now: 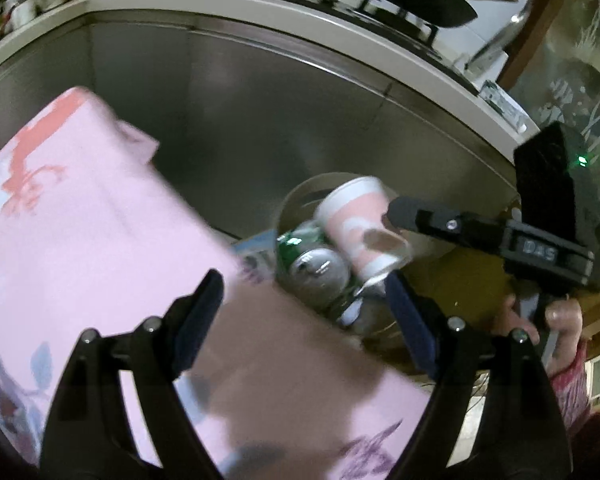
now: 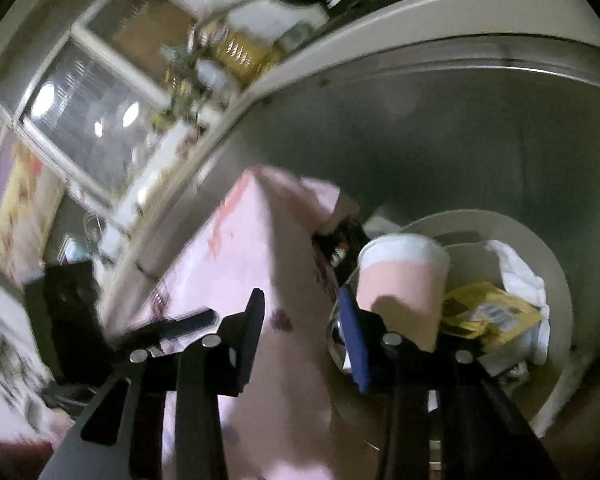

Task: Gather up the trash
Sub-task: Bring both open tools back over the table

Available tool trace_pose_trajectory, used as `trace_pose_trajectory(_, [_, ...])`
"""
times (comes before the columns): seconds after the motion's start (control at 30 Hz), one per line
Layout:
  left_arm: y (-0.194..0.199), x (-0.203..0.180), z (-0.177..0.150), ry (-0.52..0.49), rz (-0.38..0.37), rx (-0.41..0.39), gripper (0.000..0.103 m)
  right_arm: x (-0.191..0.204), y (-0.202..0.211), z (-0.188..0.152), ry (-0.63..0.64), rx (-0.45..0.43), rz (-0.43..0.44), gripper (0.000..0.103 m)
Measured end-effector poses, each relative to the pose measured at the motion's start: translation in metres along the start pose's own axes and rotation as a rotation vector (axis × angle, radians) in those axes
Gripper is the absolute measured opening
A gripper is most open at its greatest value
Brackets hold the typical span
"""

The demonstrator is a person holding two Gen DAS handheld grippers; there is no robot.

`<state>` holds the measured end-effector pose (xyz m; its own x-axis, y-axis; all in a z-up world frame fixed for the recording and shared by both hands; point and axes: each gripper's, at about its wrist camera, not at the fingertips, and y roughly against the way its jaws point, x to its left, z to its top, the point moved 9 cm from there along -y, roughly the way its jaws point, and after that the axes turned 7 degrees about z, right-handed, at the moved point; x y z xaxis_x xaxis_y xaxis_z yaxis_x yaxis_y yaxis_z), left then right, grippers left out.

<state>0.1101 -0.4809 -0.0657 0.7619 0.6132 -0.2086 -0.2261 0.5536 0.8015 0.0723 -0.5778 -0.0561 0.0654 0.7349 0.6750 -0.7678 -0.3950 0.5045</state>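
Stainless cabinet front (image 1: 260, 92) fills the background under a pale desk edge (image 1: 180, 4). Pink patterned cloth (image 1: 80, 220) covers the near surface, blurred. Round bin (image 2: 556, 280) beside it holds a green can (image 1: 300, 240), a silver can (image 1: 320, 268), a yellow wrapper (image 2: 488, 312) and white paper (image 2: 516, 268). Pink-and-white paper cup (image 1: 360, 224) lies tilted atop the bin's contents. Left gripper (image 1: 304, 316) spread wide, empty. Right gripper (image 2: 304, 328) partly spread, nothing pinched; cup just beyond one finger.

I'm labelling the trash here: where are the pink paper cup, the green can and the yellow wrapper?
pink paper cup (image 1: 358, 226), left wrist view, side wall
green can (image 1: 300, 242), left wrist view, green side
yellow wrapper (image 2: 488, 312), right wrist view, crumpled top face
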Motion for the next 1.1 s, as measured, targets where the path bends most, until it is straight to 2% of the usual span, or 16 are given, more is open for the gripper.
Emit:
trace_pose_trajectory(0.07, [0.008,0.014,-0.008,0.029,0.004,0.005,0.079,-0.014,-0.012,-0.002,-0.028,0.047,-0.038,0.036])
trace_pose_trajectory(0.17, [0.017,0.027,-0.015,0.068,0.006,0.006,0.079,-0.052,-0.012,0.011,-0.1,0.011,-0.124,0.036])
trace_pose_trajectory(0.27, [0.025,0.033,-0.018,0.082,0.007,-0.006,0.079,-0.079,-0.009,0.021,-0.193,-0.015,-0.112,0.036])
trace_pose_trajectory(0.37, [0.032,0.04,-0.02,0.083,0.02,-0.018,0.08,-0.098,-0.003,0.029,-0.227,-0.045,-0.151,0.036])
trace_pose_trajectory(0.43, [0.038,0.044,-0.023,0.092,0.023,-0.025,0.08,-0.102,0.004,0.031,-0.274,-0.08,-0.121,0.036])
trace_pose_trajectory(0.47, [0.043,0.048,-0.025,0.101,0.023,-0.032,0.08,-0.097,0.012,0.033,-0.284,-0.113,-0.089,0.036])
trace_pose_trajectory(0.53, [0.05,0.054,-0.029,0.112,0.029,-0.043,0.08,-0.085,0.026,0.036,-0.245,-0.155,-0.085,0.036])
trace_pose_trajectory(0.7, [0.071,0.076,-0.045,0.145,0.059,-0.066,0.08,-0.052,0.041,0.04,-0.167,-0.183,-0.07,0.036])
trace_pose_trajectory(0.9, [0.107,0.106,-0.06,0.192,0.092,-0.121,0.08,0.006,0.026,0.025,-0.085,-0.13,0.0,0.036])
trace_pose_trajectory(1.1, [0.149,0.157,-0.089,0.265,0.155,-0.169,0.08,0.071,-0.003,0.006,0.002,-0.063,0.054,0.036])
